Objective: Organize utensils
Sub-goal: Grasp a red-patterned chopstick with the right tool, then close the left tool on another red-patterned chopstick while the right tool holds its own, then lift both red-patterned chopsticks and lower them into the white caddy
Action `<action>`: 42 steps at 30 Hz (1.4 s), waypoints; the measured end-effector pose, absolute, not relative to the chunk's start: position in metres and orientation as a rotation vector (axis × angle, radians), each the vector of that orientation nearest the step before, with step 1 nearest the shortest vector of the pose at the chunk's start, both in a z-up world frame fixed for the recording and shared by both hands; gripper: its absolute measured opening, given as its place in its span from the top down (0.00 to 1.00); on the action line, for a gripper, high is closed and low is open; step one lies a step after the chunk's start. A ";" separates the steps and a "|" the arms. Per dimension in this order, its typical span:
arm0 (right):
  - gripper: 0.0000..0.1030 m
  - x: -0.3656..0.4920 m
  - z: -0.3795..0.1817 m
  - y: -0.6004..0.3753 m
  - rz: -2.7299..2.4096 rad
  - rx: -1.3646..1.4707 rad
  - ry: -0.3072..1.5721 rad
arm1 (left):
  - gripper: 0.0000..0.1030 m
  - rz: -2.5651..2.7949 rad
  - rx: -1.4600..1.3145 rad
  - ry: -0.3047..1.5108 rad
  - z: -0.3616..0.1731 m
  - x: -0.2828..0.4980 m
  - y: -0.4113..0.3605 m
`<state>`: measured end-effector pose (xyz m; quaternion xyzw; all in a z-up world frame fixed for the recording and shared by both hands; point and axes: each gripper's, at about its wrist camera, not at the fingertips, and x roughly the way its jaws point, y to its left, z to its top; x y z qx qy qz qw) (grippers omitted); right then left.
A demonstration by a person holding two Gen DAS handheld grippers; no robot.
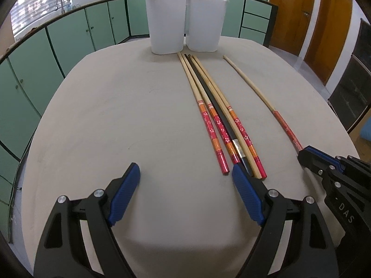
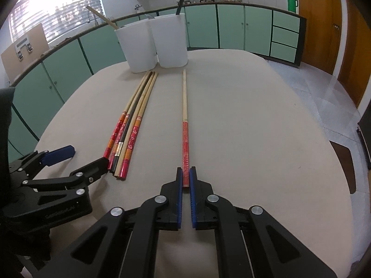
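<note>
Two white holders (image 1: 184, 23) (image 2: 153, 44) stand side by side at the table's far end; the left holds a bamboo chopstick, the right a black one. A bundle of several chopsticks (image 1: 220, 120) (image 2: 132, 125), red-handled bamboo ones and a black one, lies on the table. A single red-handled chopstick (image 1: 262, 99) (image 2: 184, 125) lies apart to its right. My right gripper (image 2: 186, 173) (image 1: 306, 155) is shut on this chopstick's red end, at table level. My left gripper (image 1: 185, 173) (image 2: 85, 156) is open and empty, its right finger beside the bundle's near ends.
The beige round table (image 1: 116, 115) (image 2: 255, 127) carries everything. Green kitchen cabinets (image 1: 69, 37) curve behind it, with pots on the counter. Wooden doors (image 1: 324, 23) are at the right. A green flask (image 2: 292, 2) stands on the counter.
</note>
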<state>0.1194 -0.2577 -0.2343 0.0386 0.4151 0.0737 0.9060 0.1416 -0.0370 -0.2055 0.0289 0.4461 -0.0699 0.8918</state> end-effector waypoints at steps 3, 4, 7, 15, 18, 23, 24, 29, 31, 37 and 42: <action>0.94 0.121 -0.235 -0.257 0.155 0.081 0.862 | 0.23 -0.137 0.062 0.925 -0.205 0.142 -0.038; 0.94 0.121 -0.235 -0.256 0.157 0.080 0.863 | 0.26 -0.135 0.062 0.923 -0.205 0.142 -0.039; 0.94 0.122 -0.235 -0.256 0.160 0.078 0.865 | 0.36 -0.136 0.060 0.916 -0.204 0.141 -0.039; 0.94 0.121 -0.235 -0.256 0.162 0.075 0.867 | 0.70 -0.179 0.074 0.899 -0.202 0.141 -0.049; 0.94 0.121 -0.236 -0.259 0.170 0.092 0.868 | 0.85 -0.205 0.085 0.896 -0.202 0.141 -0.055; 0.94 0.121 -0.237 -0.260 0.174 0.101 0.868 | 0.93 -0.204 0.106 0.892 -0.202 0.140 -0.062; 0.94 0.121 -0.237 -0.259 0.173 0.099 0.868 | 0.93 -0.202 0.109 0.891 -0.202 0.140 -0.062; 0.94 0.121 -0.236 -0.257 0.163 0.081 0.864 | 0.93 -0.197 0.096 0.888 -0.201 0.139 -0.061; 0.94 0.121 -0.235 -0.255 0.164 0.074 0.859 | 0.93 -0.192 0.090 0.885 -0.200 0.138 -0.059; 0.94 0.118 -0.230 -0.258 0.166 0.082 0.841 | 0.94 -0.182 0.088 0.859 -0.191 0.131 -0.051; 0.94 0.115 -0.221 -0.259 0.164 0.076 0.818 | 0.94 -0.176 0.089 0.828 -0.178 0.125 -0.044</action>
